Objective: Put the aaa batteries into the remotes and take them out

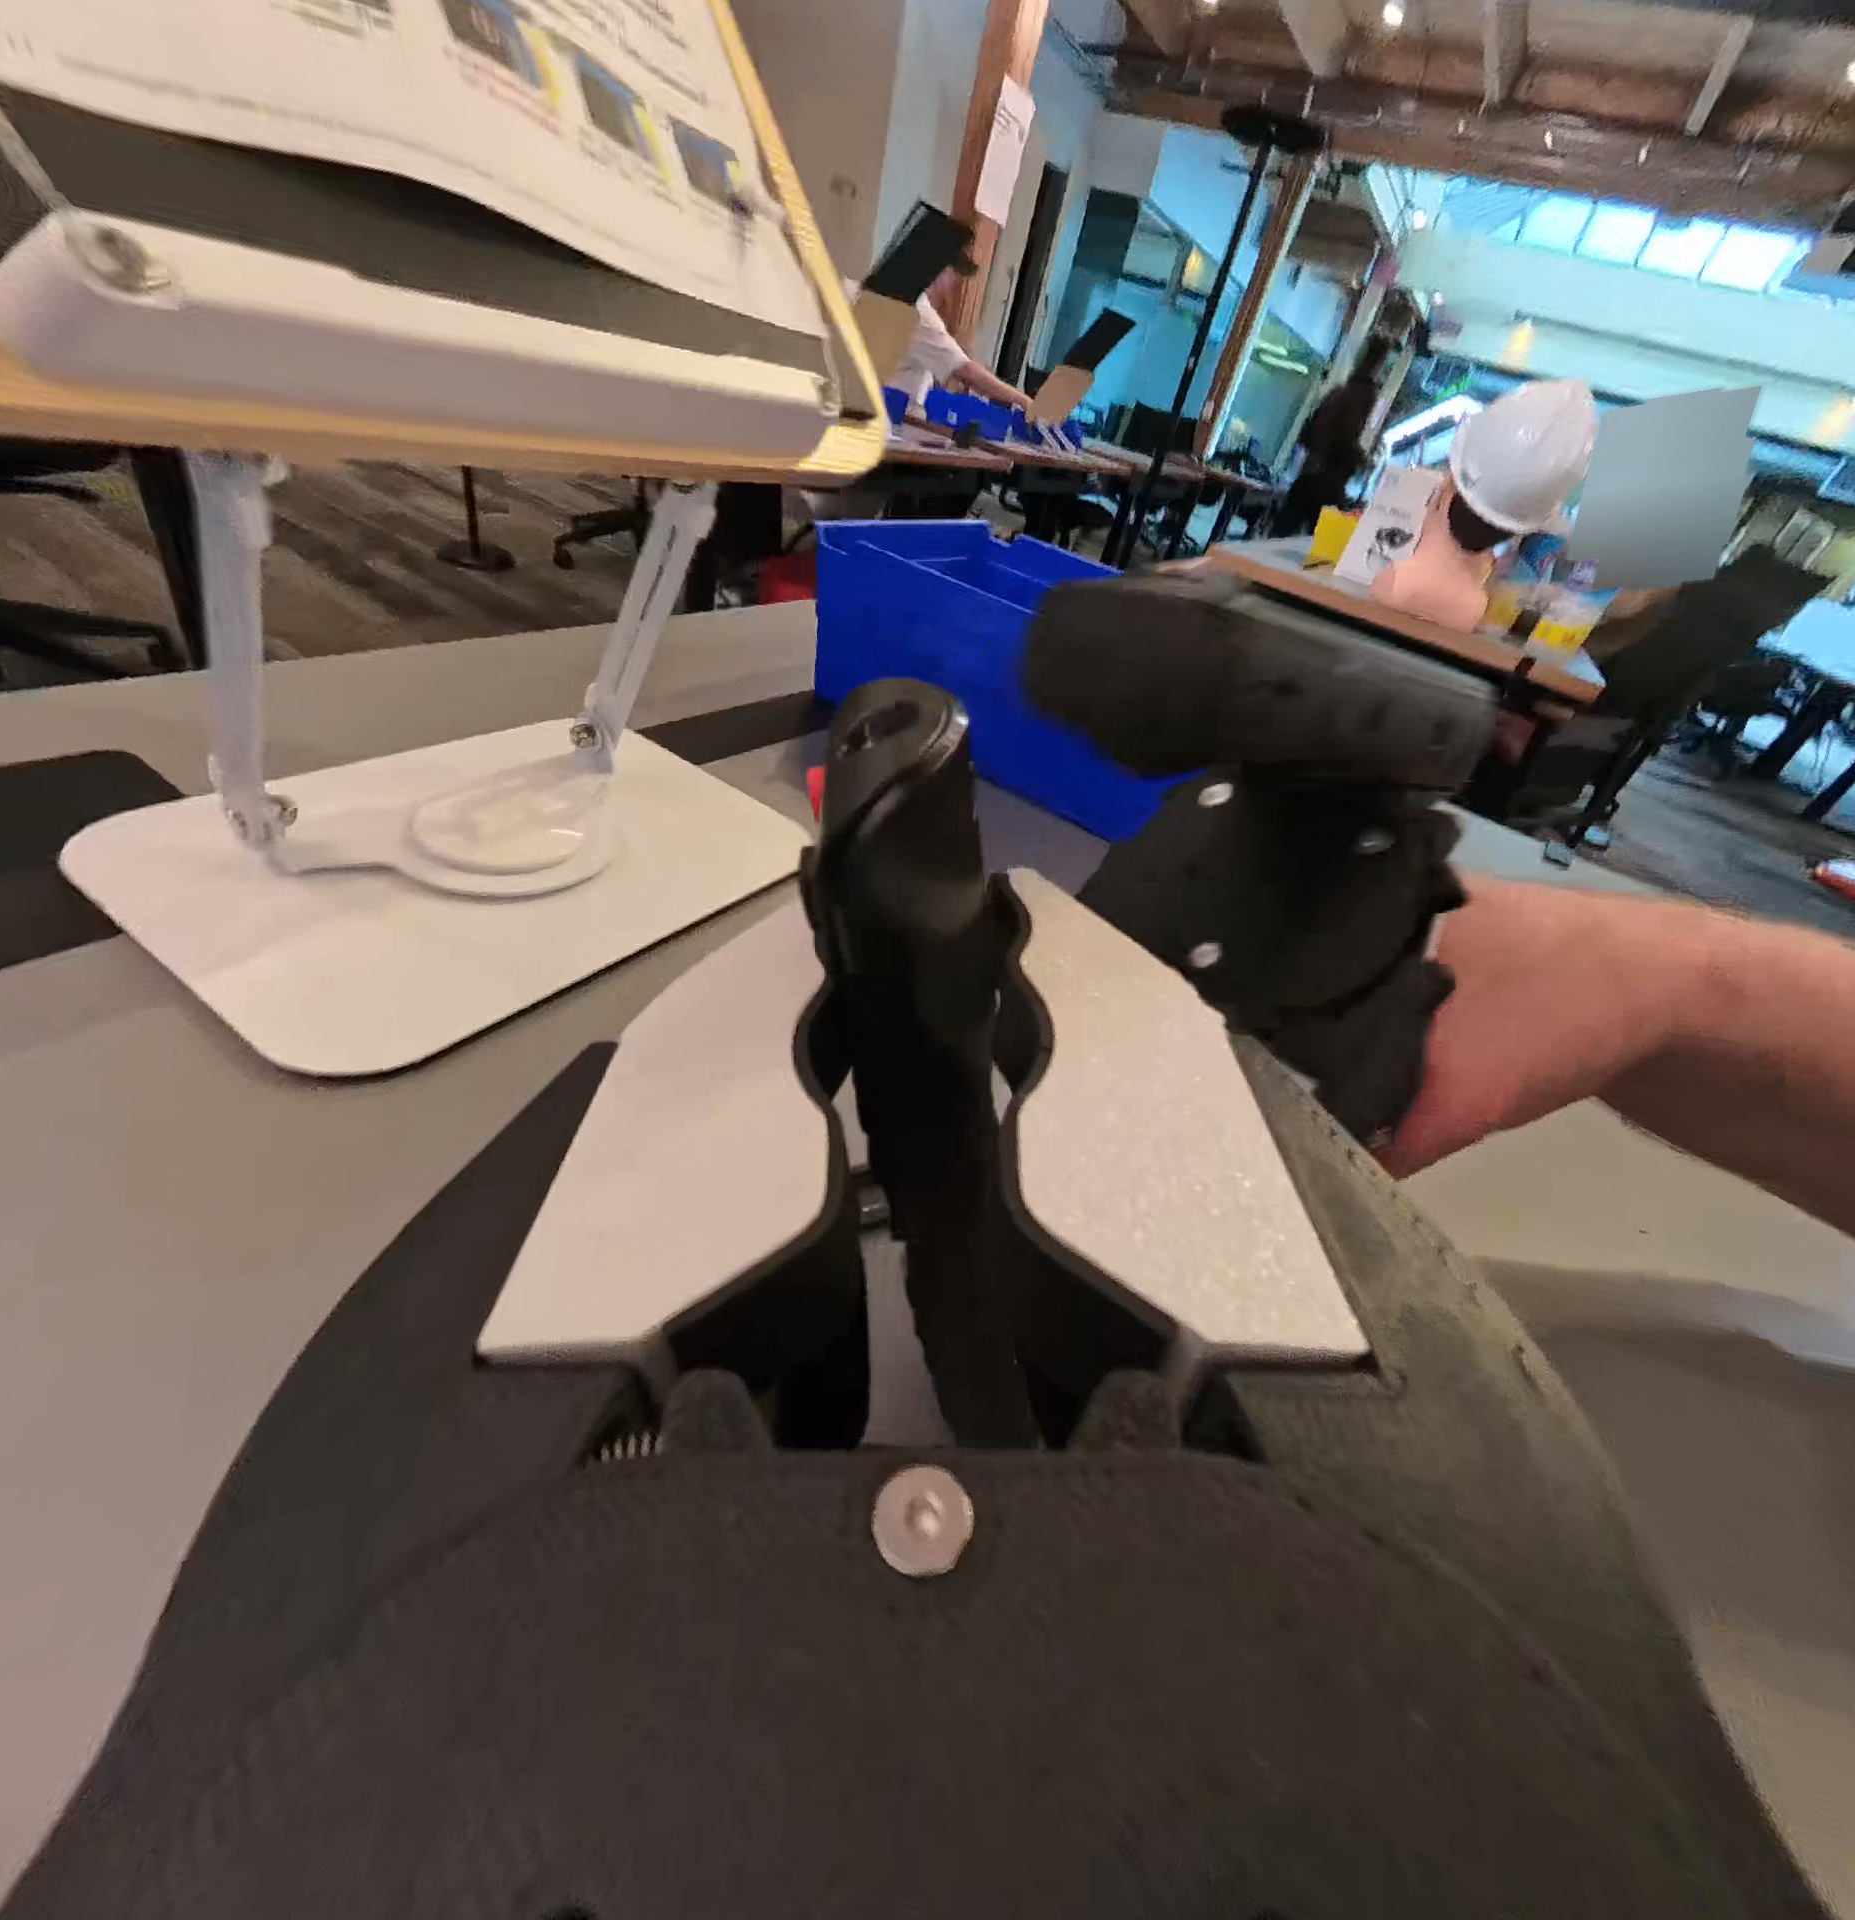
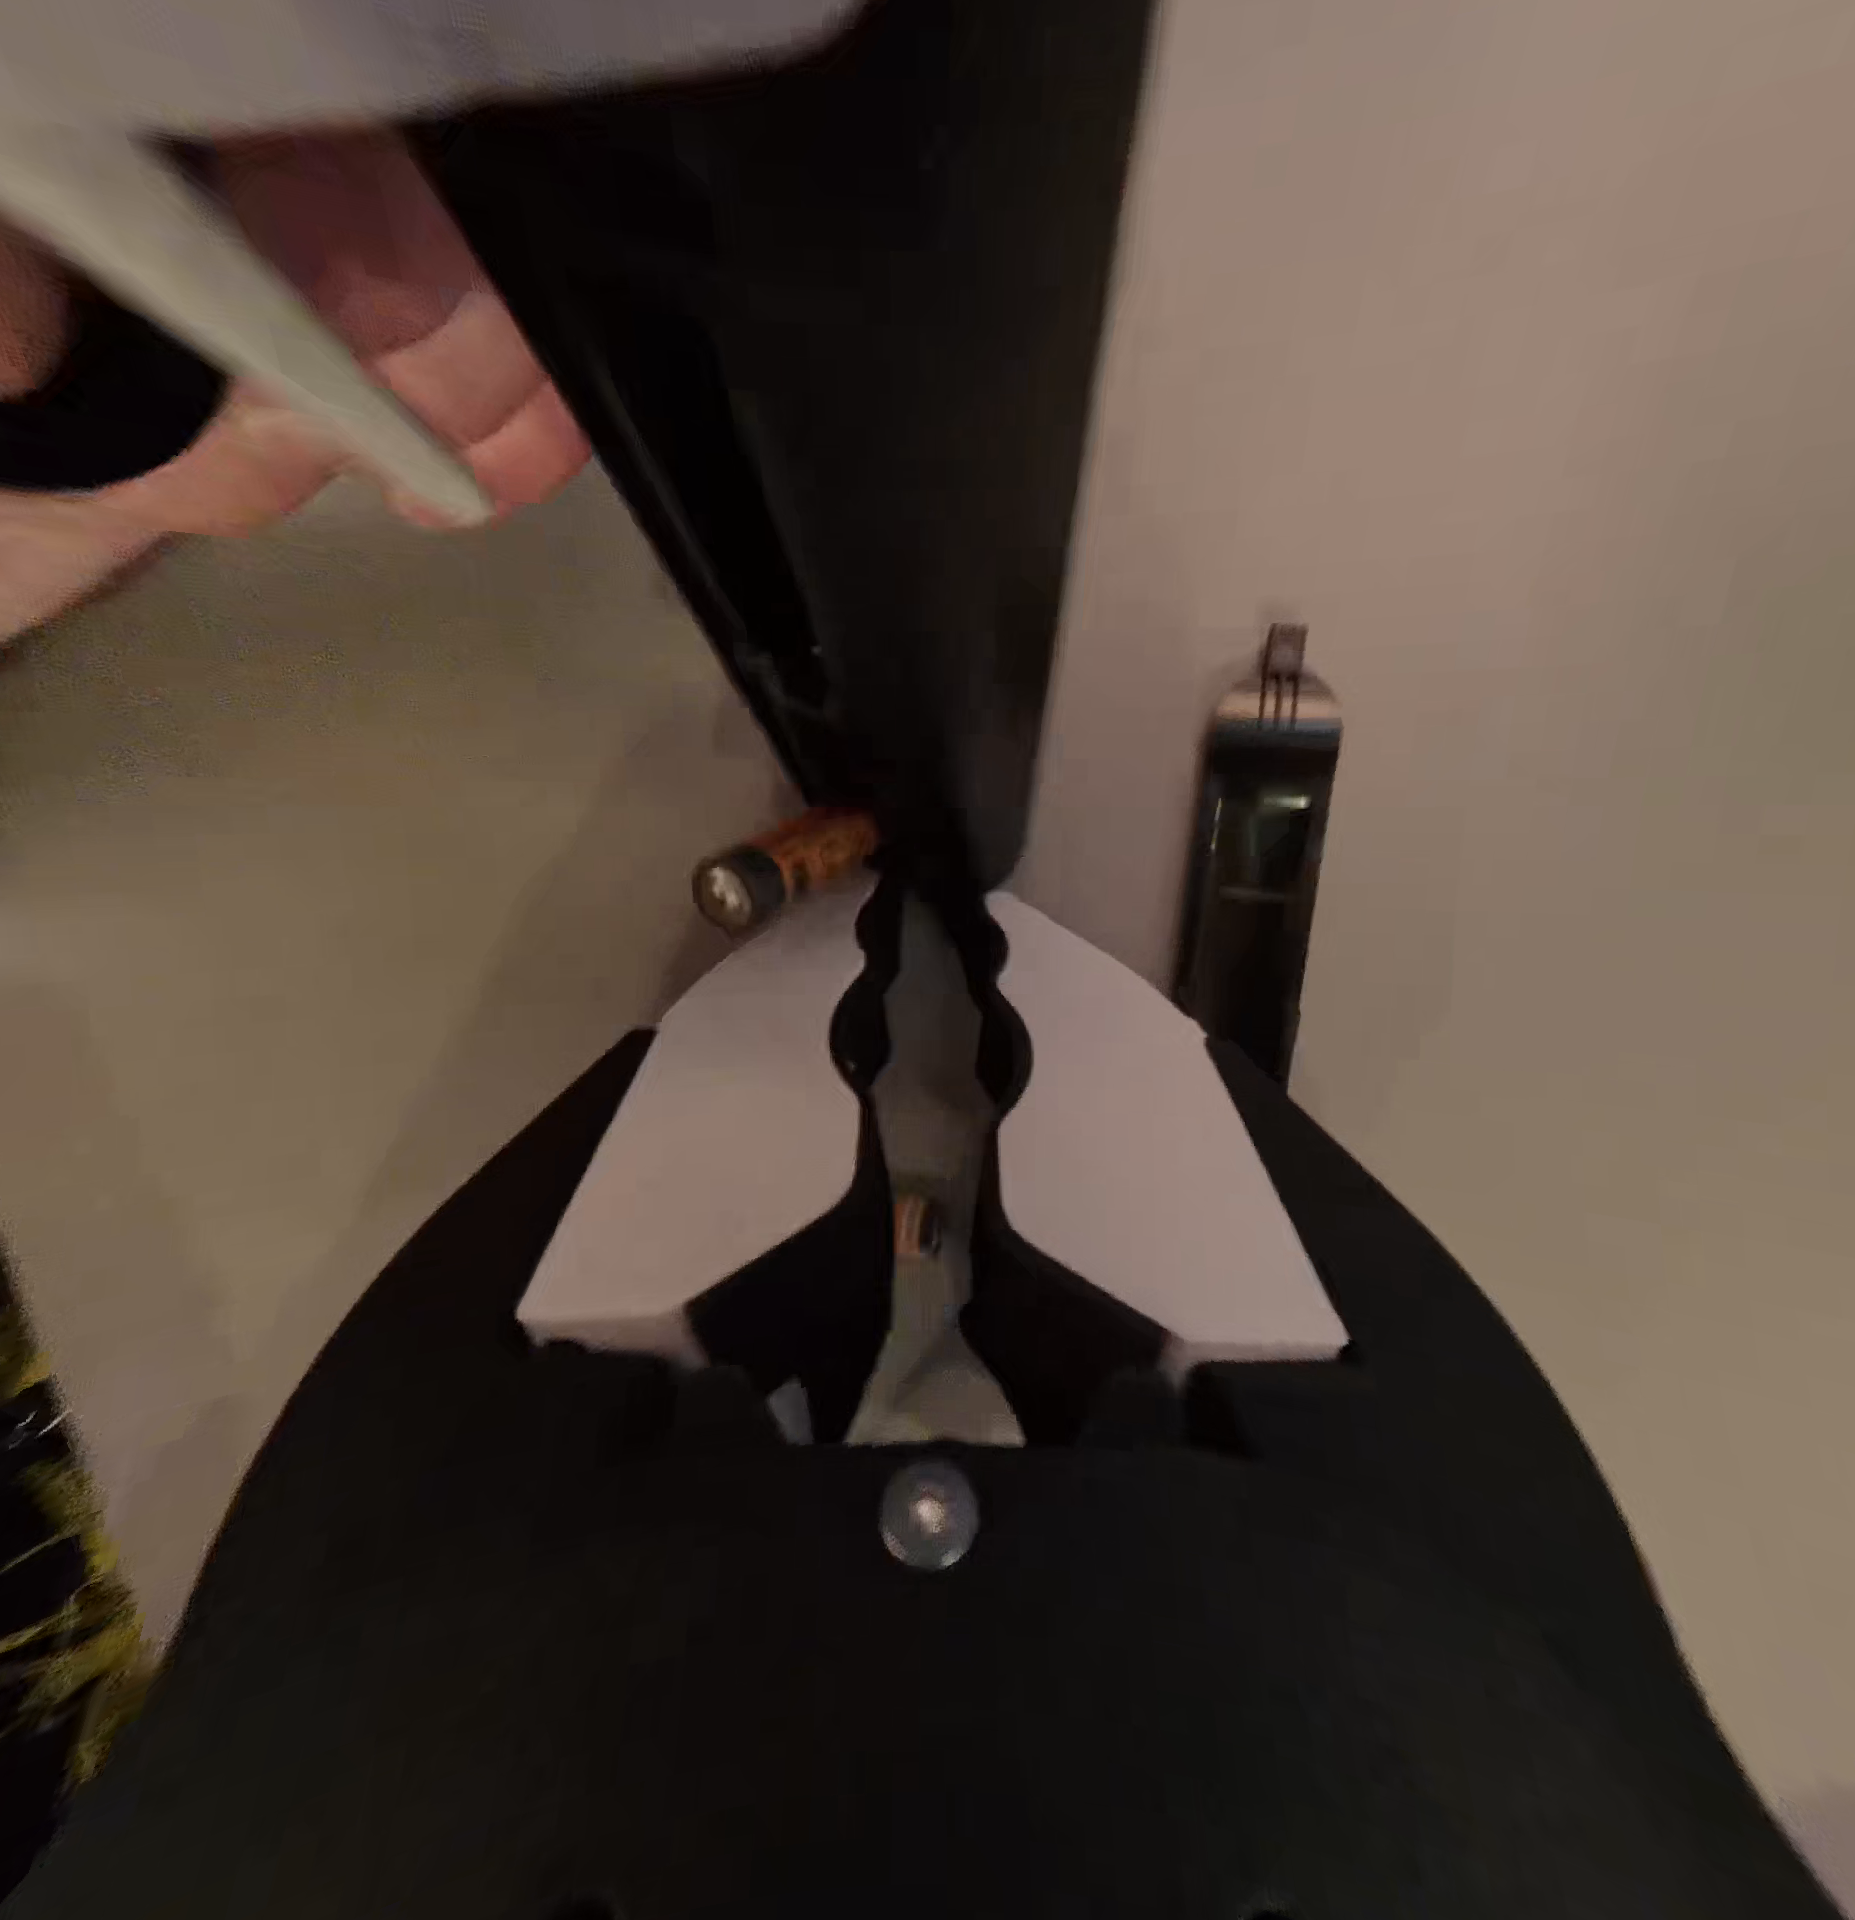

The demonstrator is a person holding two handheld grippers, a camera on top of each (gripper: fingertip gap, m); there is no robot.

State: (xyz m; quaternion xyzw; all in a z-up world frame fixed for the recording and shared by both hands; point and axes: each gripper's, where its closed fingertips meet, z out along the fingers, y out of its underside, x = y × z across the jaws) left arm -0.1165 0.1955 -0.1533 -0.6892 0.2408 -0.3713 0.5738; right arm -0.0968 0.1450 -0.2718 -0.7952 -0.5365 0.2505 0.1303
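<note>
In the left wrist view my left gripper [image 1: 907, 904] is shut on a black remote [image 1: 902, 790] and holds it upright above the grey table [image 1: 123, 1195]. My right gripper's body [image 1: 1266, 727] reaches in from the right, close to the remote's top. In the right wrist view the remote [image 2: 850, 416] hangs just past my right gripper [image 2: 918, 904], with its open battery slot [image 2: 767, 623] facing left. The tips are nearly closed on one end of a copper and black AAA battery [image 2: 788, 862] at the remote's lower end. The battery sticks out to the left and its far end is hidden.
A second battery [image 2: 918, 1226] lies on the table [image 2: 1525, 416] under my right fingers. A black battery cover [image 2: 1261, 883] lies to the right. A white stand [image 1: 435, 914] carries a tilted board with paper. A blue bin [image 1: 933, 634] stands behind. A hand [image 2: 435, 374] holds the left gripper. One gripper's finger ends stand about 12 cm off the other's.
</note>
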